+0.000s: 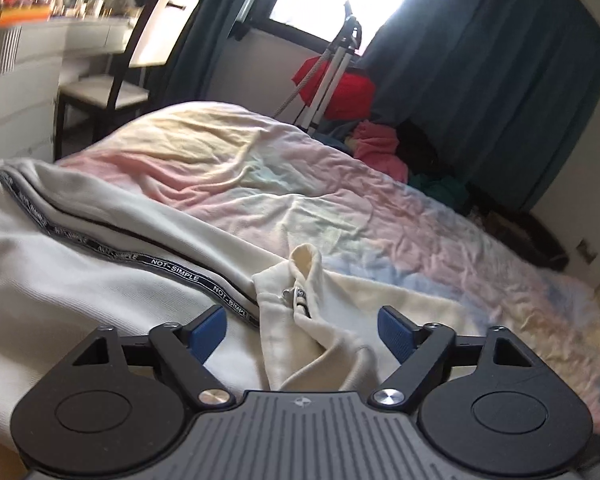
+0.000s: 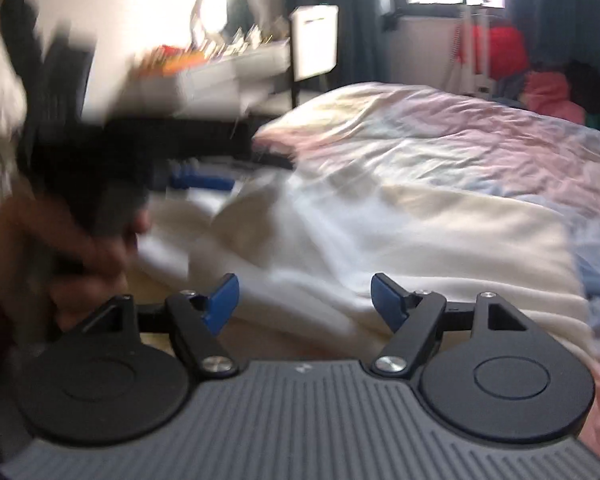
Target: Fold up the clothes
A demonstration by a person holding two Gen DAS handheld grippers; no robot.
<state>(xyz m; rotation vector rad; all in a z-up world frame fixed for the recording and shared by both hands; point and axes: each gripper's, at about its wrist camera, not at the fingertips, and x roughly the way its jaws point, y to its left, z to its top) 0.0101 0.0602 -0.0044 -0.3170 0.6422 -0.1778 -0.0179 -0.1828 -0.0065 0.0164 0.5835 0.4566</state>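
Cream jacket with a dark "NOT-SIMPLE" tape stripe lies spread on a pastel bedspread, filling the left wrist view from nine o'clock to six. Its collar and zip pull sit bunched just ahead of the left gripper, whose blue-padded fingers are spread wide, holding nothing. In the blurred right wrist view, the right gripper hovers over the jacket, jaws also spread apart and empty. A hand at nine o'clock grips the left tool. A chair stands at eleven o'clock.
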